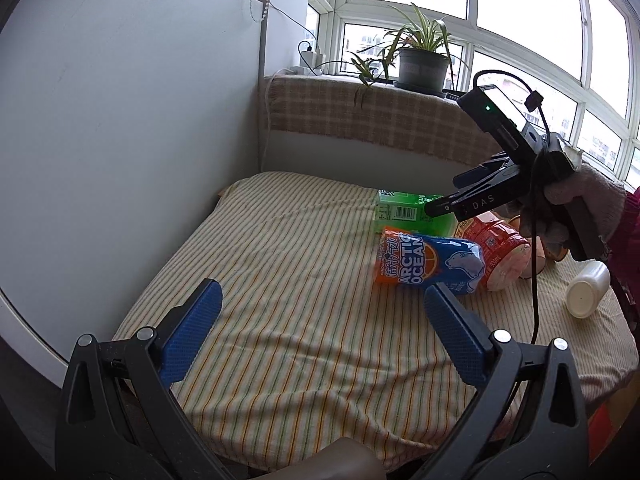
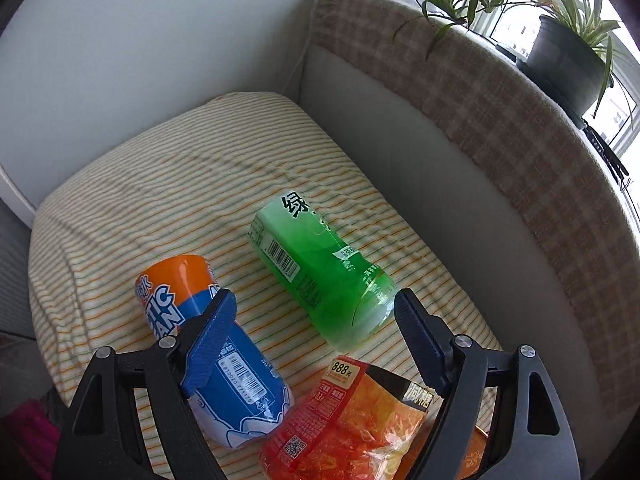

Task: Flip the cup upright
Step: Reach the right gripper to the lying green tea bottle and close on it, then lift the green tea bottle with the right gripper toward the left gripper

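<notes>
Striped cloth (image 1: pixel 280 280) bare beside blue cup (image 1: pixel 428 262)

I am working in a home: a yellow striped cloth (image 1: pixel 280 280) is covering the table, a potted spider plant (image 1: pixel 420 60) sitting on the far windowsill.

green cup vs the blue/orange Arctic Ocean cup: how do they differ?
The green cup is translucent green all over; the Arctic Ocean cup is opaque, orange at one end and blue at the other. The green cup lies nearer the back cushion, the Arctic Ocean cup further forward, partly behind a finger of the right gripper. Shared: both lie on their sides on the striped cloth, ungripped.
</notes>
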The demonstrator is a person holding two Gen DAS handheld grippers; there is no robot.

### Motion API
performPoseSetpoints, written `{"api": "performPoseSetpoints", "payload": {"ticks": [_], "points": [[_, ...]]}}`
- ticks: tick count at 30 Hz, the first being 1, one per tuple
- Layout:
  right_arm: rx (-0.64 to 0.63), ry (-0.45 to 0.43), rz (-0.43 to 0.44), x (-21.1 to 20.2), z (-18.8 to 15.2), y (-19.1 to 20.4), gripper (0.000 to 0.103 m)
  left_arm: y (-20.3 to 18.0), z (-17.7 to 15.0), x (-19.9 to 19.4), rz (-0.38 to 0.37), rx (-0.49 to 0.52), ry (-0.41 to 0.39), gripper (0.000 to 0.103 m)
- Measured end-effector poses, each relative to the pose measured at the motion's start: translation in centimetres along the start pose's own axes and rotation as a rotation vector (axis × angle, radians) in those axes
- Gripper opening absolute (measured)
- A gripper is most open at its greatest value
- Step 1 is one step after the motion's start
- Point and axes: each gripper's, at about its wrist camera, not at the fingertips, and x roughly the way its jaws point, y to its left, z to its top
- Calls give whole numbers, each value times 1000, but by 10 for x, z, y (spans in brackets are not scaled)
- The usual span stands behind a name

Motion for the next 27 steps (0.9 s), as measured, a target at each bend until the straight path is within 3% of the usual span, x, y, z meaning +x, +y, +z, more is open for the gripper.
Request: {"api": "performPoseSetpoints", "payload": {"ticks": [6, 13, 22, 24, 27], "points": [[-101, 117, 21, 36, 20, 4, 81, 12, 1, 5, 13, -17, 9, 103], [-183, 208, -19, 69, 29, 7, 81, 24, 4, 16, 22, -45, 22, 103], [-211, 253, -33, 82, 38, 10, 75, 24, 7, 26, 12, -48, 30, 103], [-239, 267, -61, 88, 38, 17, 66, 24, 7, 26, 11, -47, 31, 103], [-245, 250, -63, 85, 40, 18, 64, 25, 7, 24, 18, -46, 27, 103]]}}
